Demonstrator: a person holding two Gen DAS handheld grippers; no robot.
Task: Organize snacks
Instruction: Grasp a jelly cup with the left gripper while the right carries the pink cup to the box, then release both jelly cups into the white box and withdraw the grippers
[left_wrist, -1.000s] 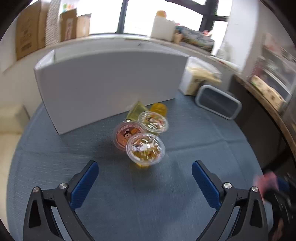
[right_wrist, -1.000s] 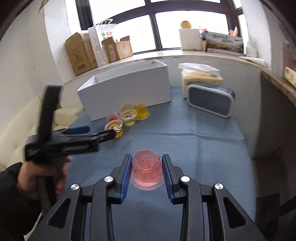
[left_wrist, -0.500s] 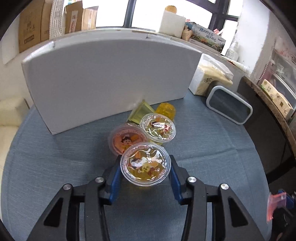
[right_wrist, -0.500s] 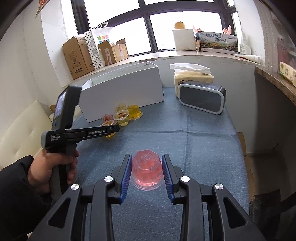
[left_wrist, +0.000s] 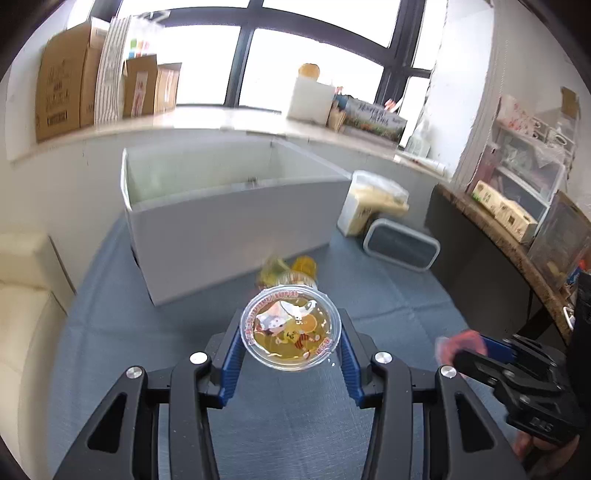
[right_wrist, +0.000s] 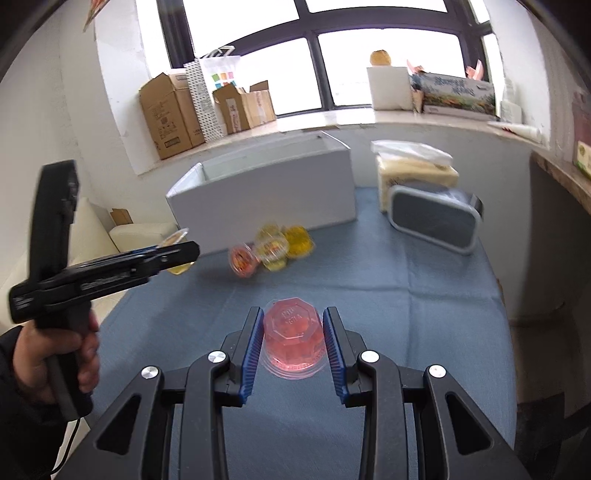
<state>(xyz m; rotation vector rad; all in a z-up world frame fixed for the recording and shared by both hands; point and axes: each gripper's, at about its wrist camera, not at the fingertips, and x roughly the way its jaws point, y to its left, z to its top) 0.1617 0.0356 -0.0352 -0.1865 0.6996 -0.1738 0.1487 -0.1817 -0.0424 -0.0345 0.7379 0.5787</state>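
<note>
While the left tool (left_wrist: 290, 350) pinches the yellow jelly cup (left_wrist: 290, 333) by its wall just under the wide lid rim, the cup hangs clear of the desk (left_wrist: 388, 306), and that thin plastic could buckle or slide out if the squeeze shifts. The right tool (right_wrist: 293, 343) clamps an upside-down pink jelly cup (right_wrist: 292, 336) over the desk's near edge; its tapered sides narrow toward the top, so it may creep downward out of the pads. Further out, three loose cups (right_wrist: 271, 249) sit in a cluster near the desk's far left, just in front of the white box (right_wrist: 266, 195). A low carry toward the box could clip that cluster or catch a held cup on the box's front wall. Both tools heading there together might also collide.
</note>
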